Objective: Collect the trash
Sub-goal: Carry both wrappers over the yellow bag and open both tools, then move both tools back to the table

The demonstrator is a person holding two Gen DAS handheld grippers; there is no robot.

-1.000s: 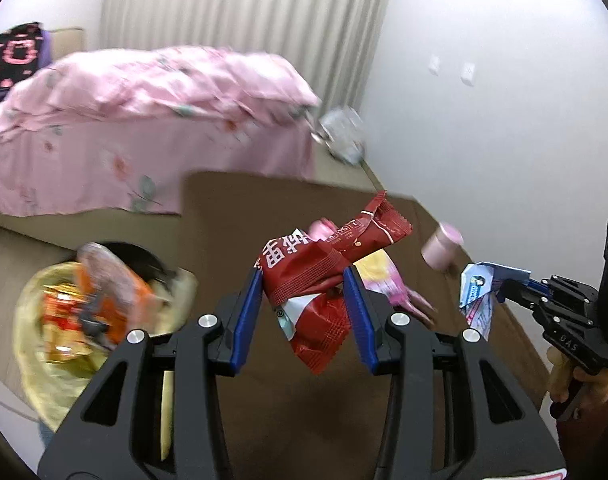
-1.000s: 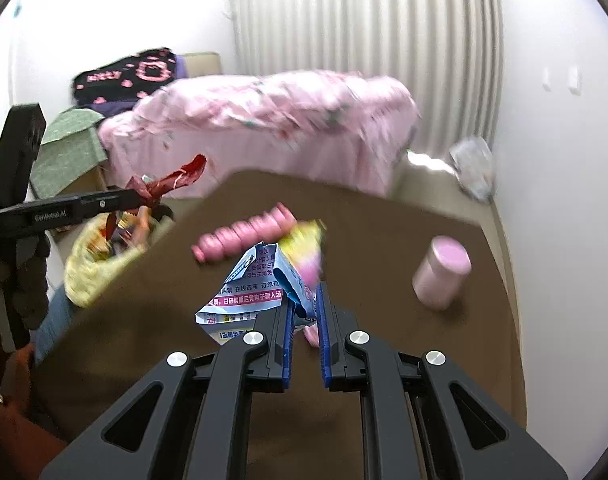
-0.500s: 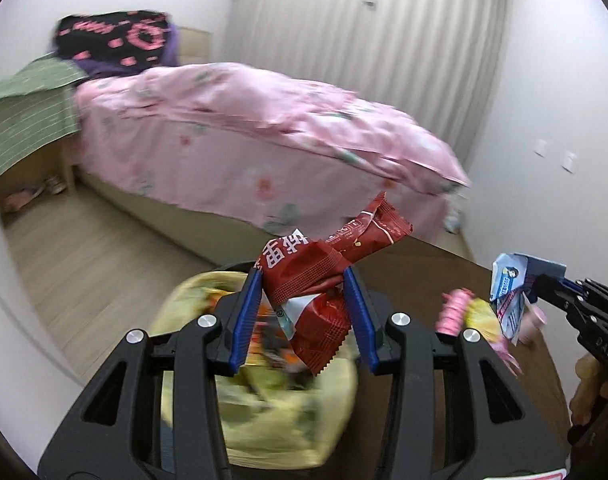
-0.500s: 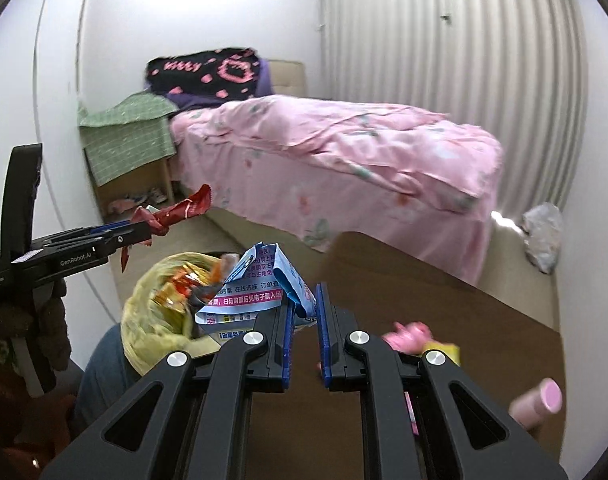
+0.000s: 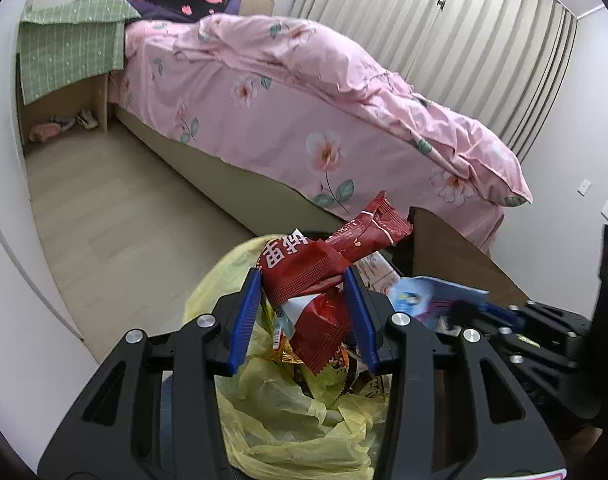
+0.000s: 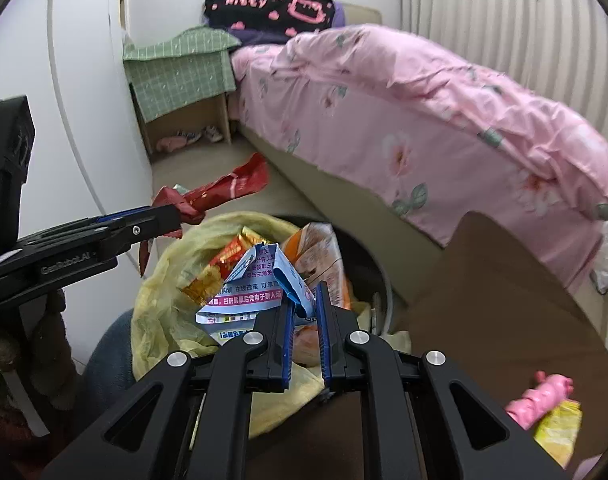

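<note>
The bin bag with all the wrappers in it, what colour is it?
Pale yellow. The bin bag shows best in the right wrist view.

Premises: home bedroom. Evidence: bed (image 5: 304, 128) under pink floral duvet, pleated curtains (image 5: 444, 32), bedside cabinet (image 6: 183, 92) with green checked cloth

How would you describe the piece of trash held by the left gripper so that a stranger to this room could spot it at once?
Start at the pink floral bed, then drop to the yellow-lined trash bin at its foot. Above the bin, the left gripper pinches a crumpled red snack wrapper with white Chinese characters; the right gripper nearby holds a blue and white paper packet instead.
</note>
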